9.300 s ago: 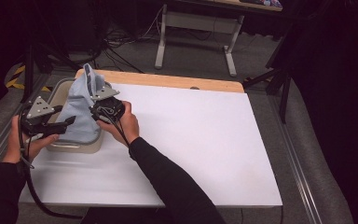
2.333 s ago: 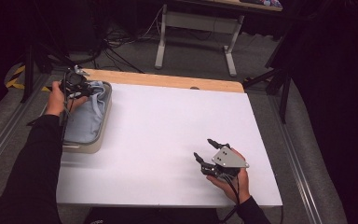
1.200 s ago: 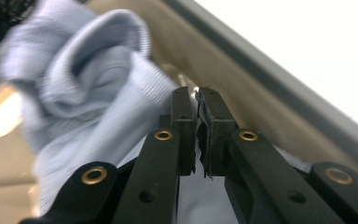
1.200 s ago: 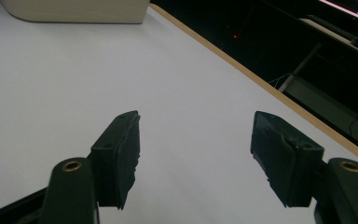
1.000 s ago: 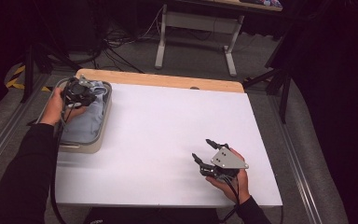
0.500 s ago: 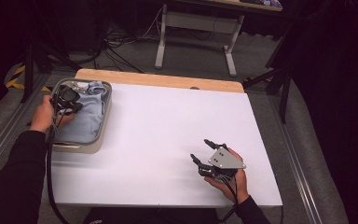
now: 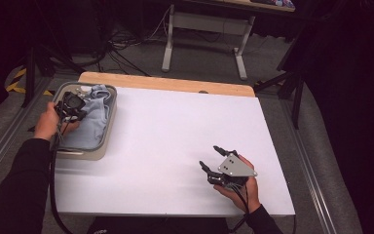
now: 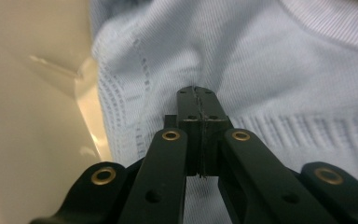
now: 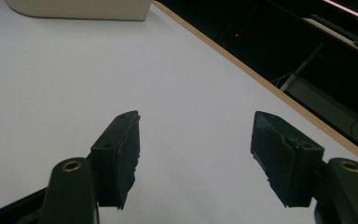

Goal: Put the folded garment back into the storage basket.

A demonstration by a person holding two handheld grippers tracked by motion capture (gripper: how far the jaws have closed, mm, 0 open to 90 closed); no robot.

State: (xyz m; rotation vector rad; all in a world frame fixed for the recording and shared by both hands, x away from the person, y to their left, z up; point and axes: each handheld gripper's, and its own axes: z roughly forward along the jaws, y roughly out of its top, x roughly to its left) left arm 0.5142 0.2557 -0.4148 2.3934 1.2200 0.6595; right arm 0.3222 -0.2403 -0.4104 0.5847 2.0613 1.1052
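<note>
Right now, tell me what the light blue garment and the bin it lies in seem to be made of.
Light blue garment: a soft knit fabric, probably cotton or a blend; fine ribbing, rows of small openwork holes and loose folds show it. Matte.

Bin: looks like moulded plastic, cream-coloured, with a smooth inner wall, rounded corners and a slight sheen. Hard to be certain.

Left gripper [image 8: 198, 100] points downward with jaws pressed together; right gripper [image 9: 196, 154] rests low, jaws apart.
</note>
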